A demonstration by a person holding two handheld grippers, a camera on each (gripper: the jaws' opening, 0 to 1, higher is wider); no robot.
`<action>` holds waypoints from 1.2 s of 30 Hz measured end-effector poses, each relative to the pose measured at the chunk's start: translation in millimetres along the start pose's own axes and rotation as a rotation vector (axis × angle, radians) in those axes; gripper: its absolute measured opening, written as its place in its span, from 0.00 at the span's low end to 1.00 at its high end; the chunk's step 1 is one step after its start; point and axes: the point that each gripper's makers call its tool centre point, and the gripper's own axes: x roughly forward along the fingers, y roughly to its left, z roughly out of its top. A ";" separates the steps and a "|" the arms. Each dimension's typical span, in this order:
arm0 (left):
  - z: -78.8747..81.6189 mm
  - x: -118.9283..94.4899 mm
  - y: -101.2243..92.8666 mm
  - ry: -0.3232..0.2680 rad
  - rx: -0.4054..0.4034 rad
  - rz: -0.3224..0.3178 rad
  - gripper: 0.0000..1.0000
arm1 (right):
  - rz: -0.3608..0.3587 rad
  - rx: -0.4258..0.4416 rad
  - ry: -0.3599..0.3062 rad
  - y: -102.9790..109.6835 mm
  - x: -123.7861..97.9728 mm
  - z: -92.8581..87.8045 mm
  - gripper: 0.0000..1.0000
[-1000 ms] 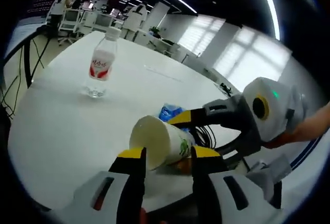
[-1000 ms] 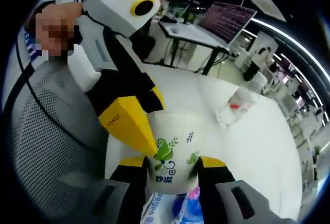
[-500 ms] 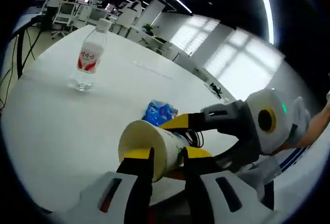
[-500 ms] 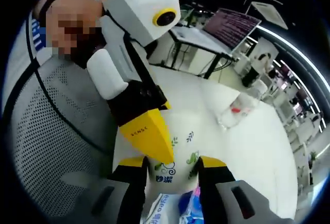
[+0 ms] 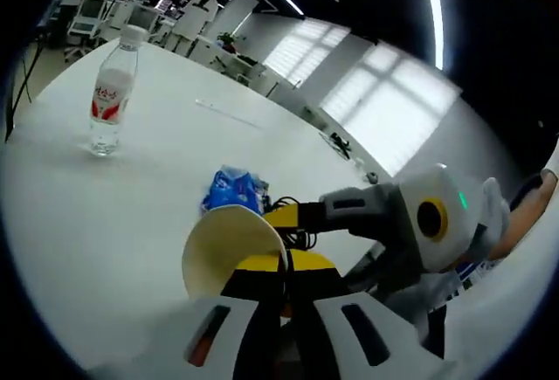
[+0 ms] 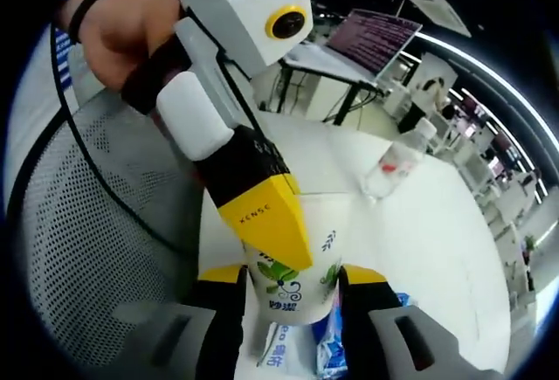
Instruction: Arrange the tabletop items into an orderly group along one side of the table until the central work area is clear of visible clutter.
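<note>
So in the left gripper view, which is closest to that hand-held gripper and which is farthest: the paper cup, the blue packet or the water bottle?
1. Paper cup: right at the left hand-held gripper, its rim pinched between the jaws.
2. Blue packet: just beyond the cup, mid-table.
3. Water bottle: far off, standing upright at the upper left.

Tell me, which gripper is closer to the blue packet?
The right gripper. It grips the cup with the blue packet just beneath its jaws. The left gripper pinches the cup's rim, with the packet beyond the cup.
</note>
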 end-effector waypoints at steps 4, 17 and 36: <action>-0.5 3.7 -4.2 0.015 0.006 -0.007 0.00 | -0.003 0.023 0.012 1.0 -4.9 -5.7 0.46; 3.6 0.9 1.6 0.075 0.086 0.039 0.00 | -0.007 0.186 0.035 2.9 -17.0 -30.3 0.63; 15.5 9.9 19.0 0.191 0.289 0.140 0.00 | -0.263 0.697 -0.017 -43.0 -78.6 -105.9 0.65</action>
